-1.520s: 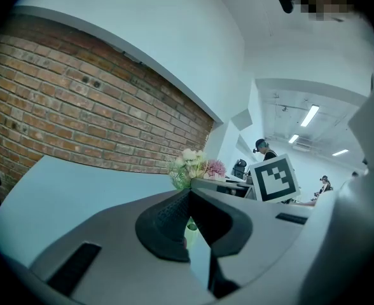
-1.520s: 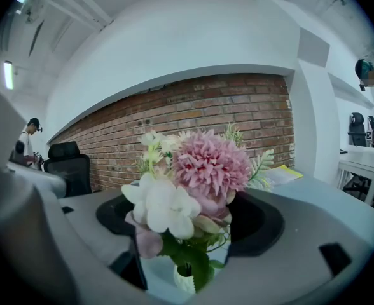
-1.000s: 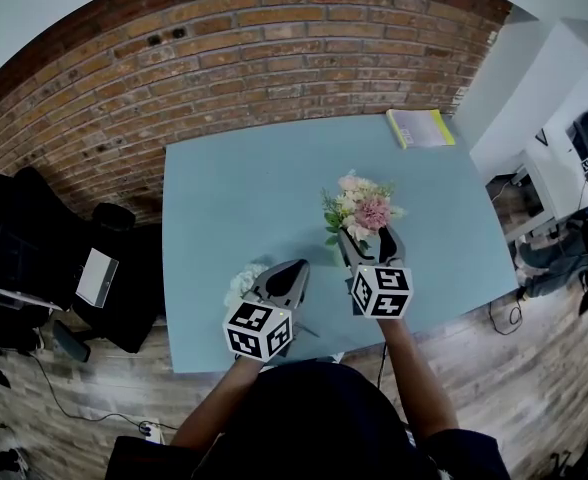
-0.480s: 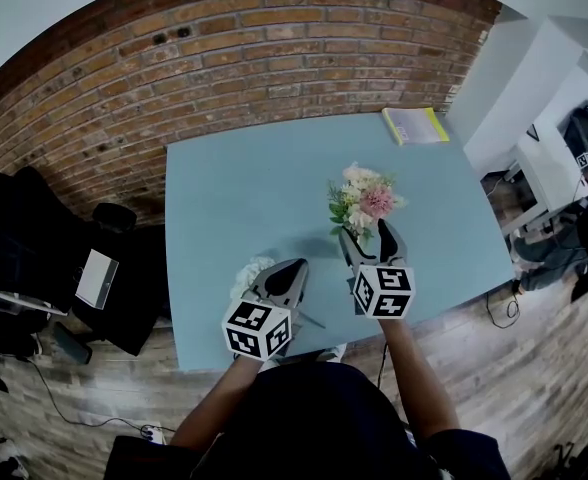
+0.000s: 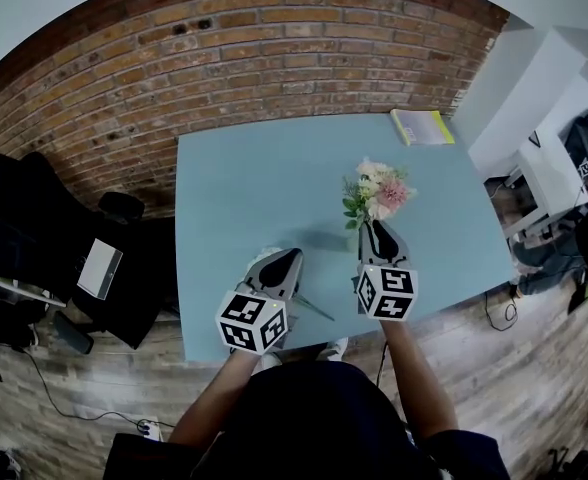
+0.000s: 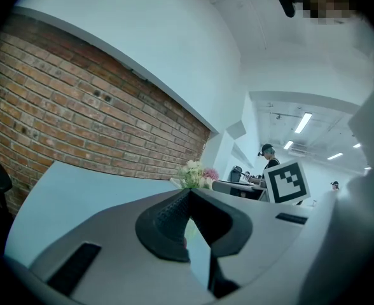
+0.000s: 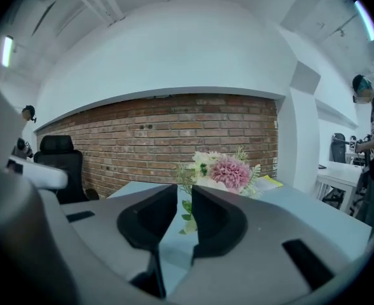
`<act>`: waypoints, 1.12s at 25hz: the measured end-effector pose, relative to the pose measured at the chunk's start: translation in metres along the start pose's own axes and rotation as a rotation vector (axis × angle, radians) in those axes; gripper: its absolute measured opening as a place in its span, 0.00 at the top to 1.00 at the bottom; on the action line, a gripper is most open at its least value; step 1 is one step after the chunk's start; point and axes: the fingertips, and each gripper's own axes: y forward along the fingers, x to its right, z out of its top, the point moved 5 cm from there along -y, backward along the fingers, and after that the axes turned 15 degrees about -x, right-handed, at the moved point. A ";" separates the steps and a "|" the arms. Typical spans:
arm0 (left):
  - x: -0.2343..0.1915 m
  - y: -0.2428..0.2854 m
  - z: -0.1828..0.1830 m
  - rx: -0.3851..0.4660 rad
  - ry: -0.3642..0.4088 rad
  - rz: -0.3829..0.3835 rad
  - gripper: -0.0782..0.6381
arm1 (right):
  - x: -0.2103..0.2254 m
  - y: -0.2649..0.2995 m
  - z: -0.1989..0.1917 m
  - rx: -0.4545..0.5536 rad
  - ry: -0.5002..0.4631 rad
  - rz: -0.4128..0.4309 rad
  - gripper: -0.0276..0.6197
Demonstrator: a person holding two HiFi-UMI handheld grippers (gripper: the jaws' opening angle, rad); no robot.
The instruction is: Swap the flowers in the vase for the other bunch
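At the near edge of the table (image 5: pixel 254 188), the left gripper (image 5: pixel 289 261) has its jaws pinched almost together. A pale bit of green shows in the slit, so we read it as clamped on the white bunch (image 5: pixel 261 260). The blooms poke out by the tip and one stem (image 5: pixel 316 311) trails back over the table's near edge. We think it's held low and off to the side to keep the replacement ready without crowding the other hand.

Further in from the table's near edge, right of centre, the right gripper (image 5: pixel 376 233) has just been closing. Its jaws are now narrow, with leaves and stalk showing in the gap. We read that as a grip low on the pink bunch (image 5: pixel 379 190), just under the heads. Gripping there makes sense, since the stems bunch together at that point and the blooms don't get crushed. The bunch stands upright above the jaws, and its shadow falls on the table to the left, which suggests it sits above the surface.

No view shows the vase, which may be hidden under the right gripper, so we can't tell whether the stems are in it or out of it. If they're out, the next step is to put the pink bunch down on the table.

At the table's far right corner lies a yellow book (image 5: pixel 419 126), well apart from the rest. Beyond the table's far edge is the brick wall (image 5: pixel 274 58).
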 end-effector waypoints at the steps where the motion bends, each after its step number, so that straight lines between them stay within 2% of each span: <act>1: -0.002 -0.004 0.000 0.004 0.000 0.004 0.88 | -0.003 -0.001 0.000 -0.001 -0.002 -0.001 0.84; 9: -0.006 -0.030 -0.006 0.026 -0.005 0.025 0.88 | -0.025 -0.012 0.002 0.005 0.020 0.013 0.93; 19: -0.016 -0.062 -0.014 0.025 0.023 0.030 0.88 | -0.062 -0.027 0.004 0.021 0.027 0.055 0.94; 28: -0.015 -0.065 -0.019 0.016 0.053 0.014 0.88 | -0.076 -0.039 -0.003 0.032 -0.007 0.075 0.94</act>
